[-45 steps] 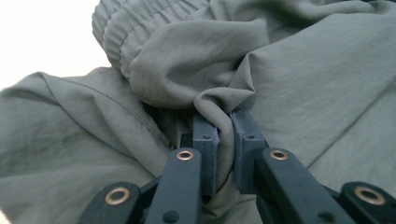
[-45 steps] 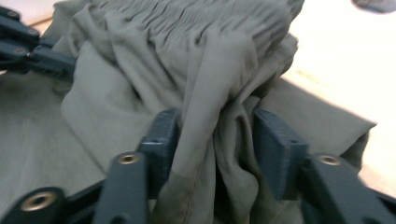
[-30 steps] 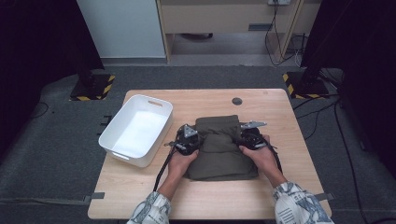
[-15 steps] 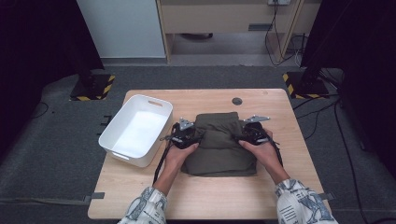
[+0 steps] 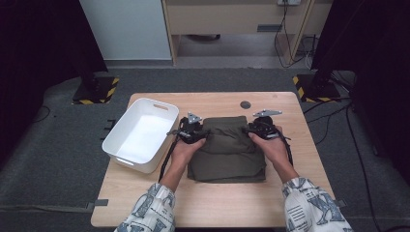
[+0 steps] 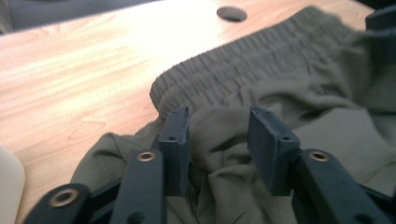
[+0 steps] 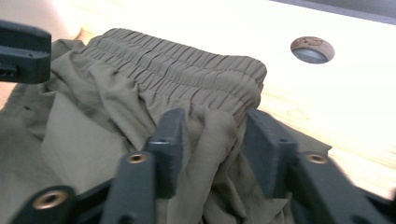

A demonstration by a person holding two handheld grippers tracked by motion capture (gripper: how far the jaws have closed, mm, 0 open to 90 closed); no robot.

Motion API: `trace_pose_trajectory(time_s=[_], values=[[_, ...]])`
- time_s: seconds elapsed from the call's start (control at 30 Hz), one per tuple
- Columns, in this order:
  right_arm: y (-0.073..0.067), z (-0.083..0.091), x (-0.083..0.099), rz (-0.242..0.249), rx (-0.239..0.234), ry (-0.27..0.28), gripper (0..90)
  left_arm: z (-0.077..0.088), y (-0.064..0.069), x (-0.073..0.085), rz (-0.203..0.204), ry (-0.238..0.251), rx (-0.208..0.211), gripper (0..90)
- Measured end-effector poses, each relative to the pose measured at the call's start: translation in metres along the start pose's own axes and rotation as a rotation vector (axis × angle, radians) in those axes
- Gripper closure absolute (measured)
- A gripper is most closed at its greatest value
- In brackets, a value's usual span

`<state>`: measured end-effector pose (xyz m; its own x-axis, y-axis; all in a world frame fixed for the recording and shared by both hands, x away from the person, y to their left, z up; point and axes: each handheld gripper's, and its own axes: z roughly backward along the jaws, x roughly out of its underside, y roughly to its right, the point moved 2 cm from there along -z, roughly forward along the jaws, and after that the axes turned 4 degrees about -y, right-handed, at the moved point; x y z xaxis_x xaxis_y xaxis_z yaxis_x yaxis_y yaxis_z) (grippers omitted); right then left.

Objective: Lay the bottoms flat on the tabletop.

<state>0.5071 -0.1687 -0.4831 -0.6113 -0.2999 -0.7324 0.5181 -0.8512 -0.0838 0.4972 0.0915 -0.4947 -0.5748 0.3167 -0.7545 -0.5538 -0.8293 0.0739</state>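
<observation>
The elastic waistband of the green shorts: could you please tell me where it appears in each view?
High view: the waistband lies at the shorts' far edge, between the two grippers.
Left gripper view: waistband, upper middle, beyond the jaws.
Right gripper view: waistband, upper middle.
Shared landmark: the round table hole beyond it.

Left gripper (image 5: 192, 131): black body, grey three-cornered plate on top, black cable trailing back past the hand. Right gripper (image 5: 263, 126): same build, plate at its far end. In the gripper views, each has two dark, blocky, flat-faced jaws with small holes near the tips, on black arms with brass-ringed rivets below. Sleeves (image 5: 153, 209): white, dark blue-grey print.
</observation>
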Motion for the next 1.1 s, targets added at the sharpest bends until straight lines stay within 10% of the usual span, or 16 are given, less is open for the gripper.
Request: trace_pose_trajectory(time_s=[0.27,0.6,0.9,1.1], values=[[-0.003,-0.001,0.0,0.011,0.009,-0.03,88.4,-0.006,0.001,0.003,-0.017,-0.031,-0.001,86.0],[-0.008,0.017,-0.002,0.018,-0.028,0.025,89.7,0.009,0.004,0.004,-0.01,0.022,0.033,89.4],[-0.029,0.022,0.042,0.054,-0.077,-0.003,89.8,0.001,0.019,0.06,-0.055,-0.01,0.058,89.4],[-0.029,0.011,0.072,0.075,-0.076,-0.093,90.0,0.0,0.018,0.067,-0.055,-0.011,0.063,89.4]])
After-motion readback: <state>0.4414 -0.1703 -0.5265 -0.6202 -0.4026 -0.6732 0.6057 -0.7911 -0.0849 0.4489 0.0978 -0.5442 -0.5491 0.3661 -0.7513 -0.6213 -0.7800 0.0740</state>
